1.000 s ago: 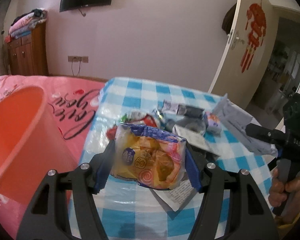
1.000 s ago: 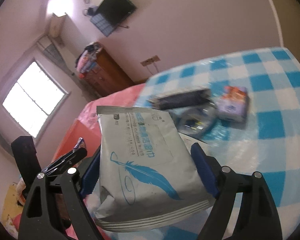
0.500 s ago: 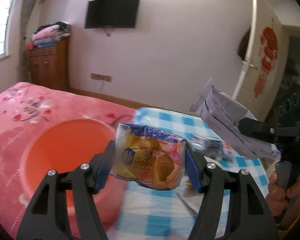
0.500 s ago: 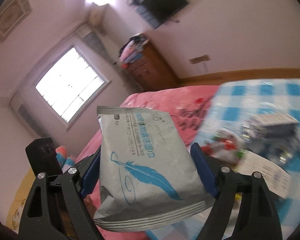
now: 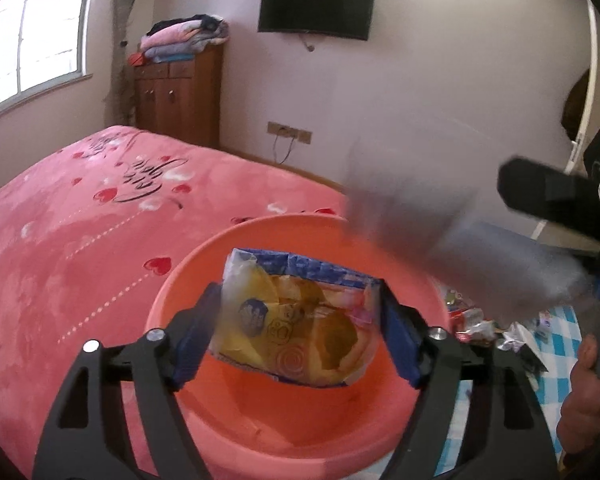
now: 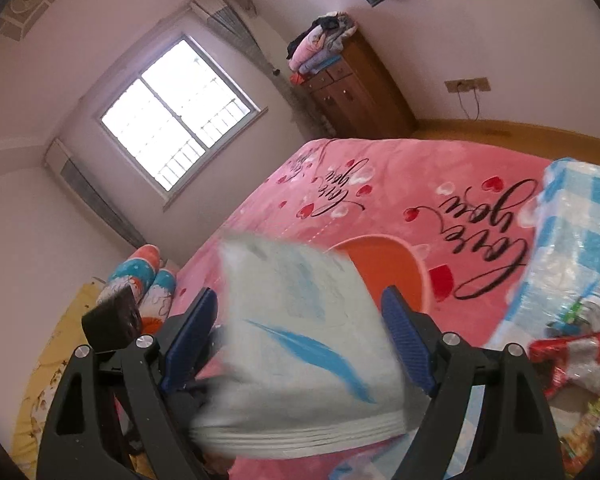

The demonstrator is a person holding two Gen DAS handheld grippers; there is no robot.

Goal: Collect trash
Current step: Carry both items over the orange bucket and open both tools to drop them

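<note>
My left gripper (image 5: 300,332) is shut on a yellow and blue snack wrapper (image 5: 296,320) and holds it over the orange basin (image 5: 260,412) on the pink bed. My right gripper (image 6: 300,340) has its jaws a little wider than the grey-white wet-wipe pack (image 6: 304,352), which is blurred between them, with gaps at both pads. That pack also shows as a grey blur at the right of the left wrist view (image 5: 440,224), above the basin's rim. The basin appears behind the pack in the right wrist view (image 6: 384,264).
The pink bedspread (image 5: 80,240) surrounds the basin. The blue-checked table (image 6: 580,232) with more wrappers (image 6: 572,352) lies to the right. A wooden cabinet (image 5: 180,96) stands at the far wall under a TV. My right hand (image 5: 588,400) is at the right edge.
Both grippers swung left from the table to above the basin. The right jaws have widened and the wet-wipe pack now blurs, moving between them.
</note>
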